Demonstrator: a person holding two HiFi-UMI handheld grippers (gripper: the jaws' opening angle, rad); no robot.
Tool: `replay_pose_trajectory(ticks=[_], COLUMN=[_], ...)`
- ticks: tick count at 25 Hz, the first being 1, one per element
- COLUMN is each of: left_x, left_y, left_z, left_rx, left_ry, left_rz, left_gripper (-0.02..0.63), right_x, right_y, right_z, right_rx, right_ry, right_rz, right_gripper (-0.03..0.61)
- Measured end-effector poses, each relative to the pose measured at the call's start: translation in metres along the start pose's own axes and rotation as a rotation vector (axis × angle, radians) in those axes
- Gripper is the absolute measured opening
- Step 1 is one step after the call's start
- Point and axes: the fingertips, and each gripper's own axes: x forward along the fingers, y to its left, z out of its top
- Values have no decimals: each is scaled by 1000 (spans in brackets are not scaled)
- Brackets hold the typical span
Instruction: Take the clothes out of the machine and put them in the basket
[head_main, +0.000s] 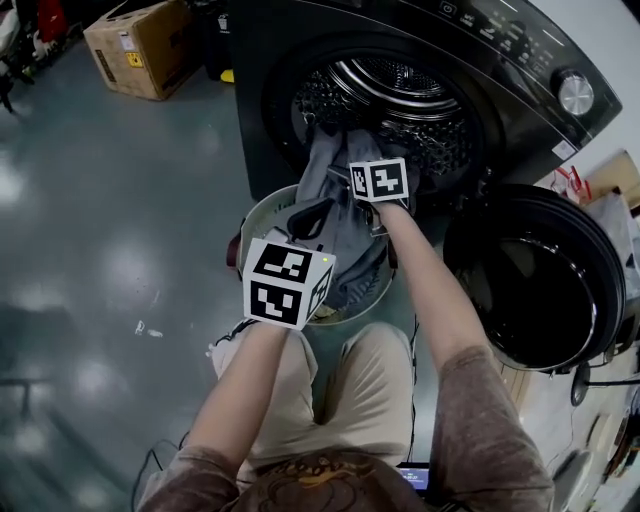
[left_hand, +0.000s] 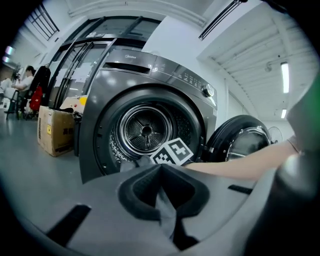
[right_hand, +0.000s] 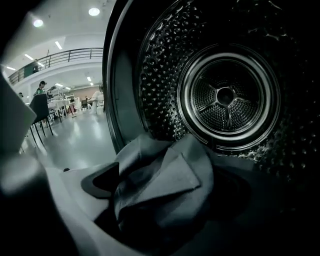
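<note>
The grey garment (head_main: 335, 195) hangs out of the mouth of the washing machine (head_main: 290, 60). Its upper part lies over the lip of the drum (head_main: 400, 95) and its lower part trails down into the round basket (head_main: 262, 208), which stands on the floor just in front of the machine.

The left gripper (head_main: 305, 220) sits over the basket. In the left gripper view its jaws (left_hand: 161, 175) are drawn together on a thin fold of the garment (left_hand: 165, 210), which is pinched between the dark pads and runs back toward the camera.

The right gripper (head_main: 345, 172) reaches further in, at the drum's lip. In the right gripper view its jaws (right_hand: 170, 192) stand spread wide, with a bunched, folded part of the garment (right_hand: 165, 165) lying between them. The cloth lies just beside the left pad, but that pad is not pressing on it. The right side is too dark to tell whether the cloth touches the pad there.

The machine's door (head_main: 535, 275) is swung fully open to the right. A cardboard box (head_main: 140, 45) stands on the floor well to the left of the machine.
</note>
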Motion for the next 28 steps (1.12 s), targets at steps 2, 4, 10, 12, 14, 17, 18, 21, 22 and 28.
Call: replay_pose_trajectory(ticks=[2, 4, 10, 12, 14, 17, 18, 21, 22, 28], left_x=[1, 2, 7, 7, 7, 6, 6, 4, 3, -3], left_y=[3, 6, 9, 9, 10, 10, 10, 9, 9, 8], left_z=[-1, -1, -3, -4, -4, -3, -3, -3, -3, -2], left_rx=[-2, -4, -10, -10, -14, -16, -17, -16, -15, -5], left_ry=[4, 7, 17, 19, 18, 17, 17, 16, 16, 13], left_rz=[0, 1, 0, -2, -2, -2, -3, -5, -3, 8], left_gripper=[3, 3, 3, 3, 3, 3, 3, 3, 3, 3], right_x=[9, 16, 26, 25, 22, 15, 12, 0, -5, -53], right_y=[0, -2, -5, -9, -15, -23, -23, -15, -10, 16], right_z=[-1, -2, -9, -6, -5, -5, -5, -3, -2, -2], right_rx=[-8, -30, -81, -103, -113, -130, -140, -142, -137, -110], right_ry=[19, 40, 96, 92, 89, 79, 76, 57, 46, -43], right_rz=[-23, -57, -107, -132, -155, -171, -168, -112, -87, 35], right_gripper=[534, 531, 506, 473, 388, 207, 159, 64, 59, 55])
